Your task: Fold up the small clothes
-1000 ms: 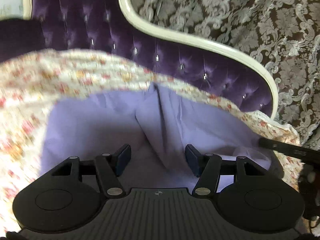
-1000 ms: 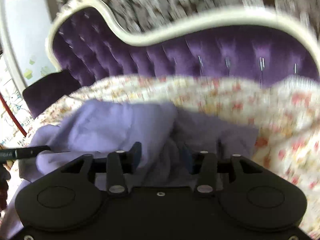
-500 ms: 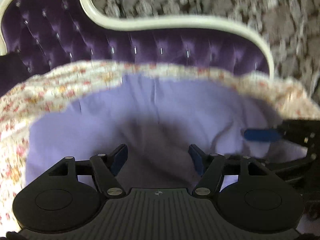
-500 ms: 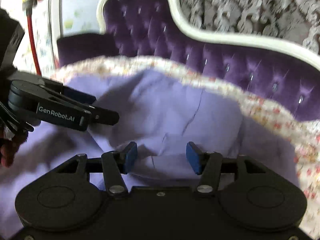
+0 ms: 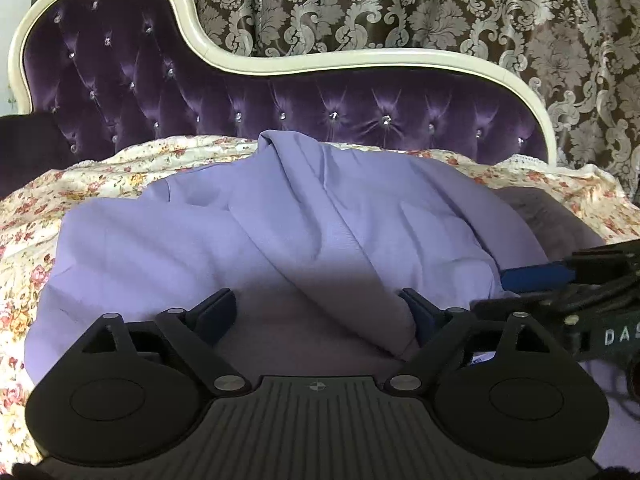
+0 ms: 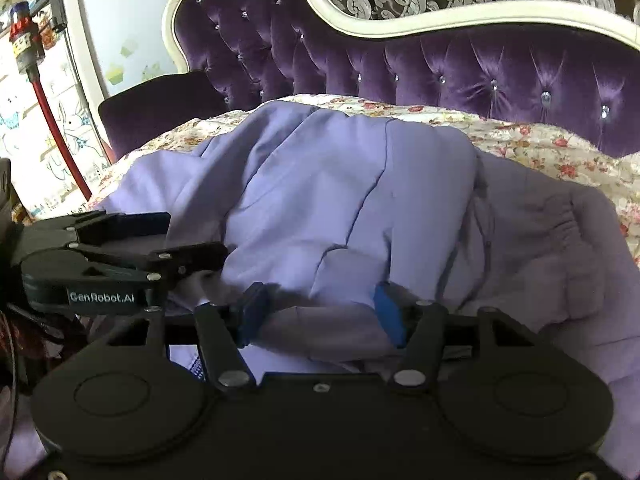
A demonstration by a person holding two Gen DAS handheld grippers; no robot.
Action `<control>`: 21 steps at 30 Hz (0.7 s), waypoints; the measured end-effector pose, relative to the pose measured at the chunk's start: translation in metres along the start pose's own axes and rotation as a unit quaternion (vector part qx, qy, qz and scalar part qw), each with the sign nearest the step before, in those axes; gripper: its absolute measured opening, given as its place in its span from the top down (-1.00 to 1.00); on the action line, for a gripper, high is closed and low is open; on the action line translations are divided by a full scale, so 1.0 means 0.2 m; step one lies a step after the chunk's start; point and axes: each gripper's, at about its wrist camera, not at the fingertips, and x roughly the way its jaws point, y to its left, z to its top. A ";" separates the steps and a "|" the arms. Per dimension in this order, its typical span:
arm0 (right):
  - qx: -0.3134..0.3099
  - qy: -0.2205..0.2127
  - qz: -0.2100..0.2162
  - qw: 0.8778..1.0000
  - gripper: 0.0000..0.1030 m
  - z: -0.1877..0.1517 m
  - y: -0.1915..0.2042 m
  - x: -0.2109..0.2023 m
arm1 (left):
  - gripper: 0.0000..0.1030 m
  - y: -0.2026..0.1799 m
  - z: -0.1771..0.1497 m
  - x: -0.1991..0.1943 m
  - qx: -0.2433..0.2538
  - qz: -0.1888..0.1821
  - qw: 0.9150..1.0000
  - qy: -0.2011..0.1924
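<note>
Purple garment [image 5: 248, 240] lies bunched on the flowery bedspread [image 5: 100, 184] w/ a fold between both fingers. Left gripper [image 5: 320, 316] fingers opening wide, letting go. Right gripper [image 6: 320, 312] fingers spread round a fold, not pinching.

White lettering "GenRobot.AI" stands on the side of the black two-finger left gripper [image 6: 192, 240], seen from the right wrist view. In the left wrist view, the white letters "DAS" show on the dark body of the black right gripper [image 5: 516, 284] at the frame's edge, cut off there
</note>
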 end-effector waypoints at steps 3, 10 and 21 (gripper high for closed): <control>-0.009 -0.004 -0.009 1.000 -0.24 -0.01 0.02 0.00 | -0.76 0.00 0.00 0.01 0.000 0.001 1.000 -0.001; -0.056 -0.018 -0.056 0.997 -0.34 -0.02 0.10 -0.01 | -0.80 0.00 0.00 0.01 0.006 0.007 1.000 0.001; -0.135 -0.053 -0.136 0.980 -0.57 -0.07 0.23 -0.04 | -0.78 0.00 -0.04 -0.36 -0.019 0.033 0.999 -0.036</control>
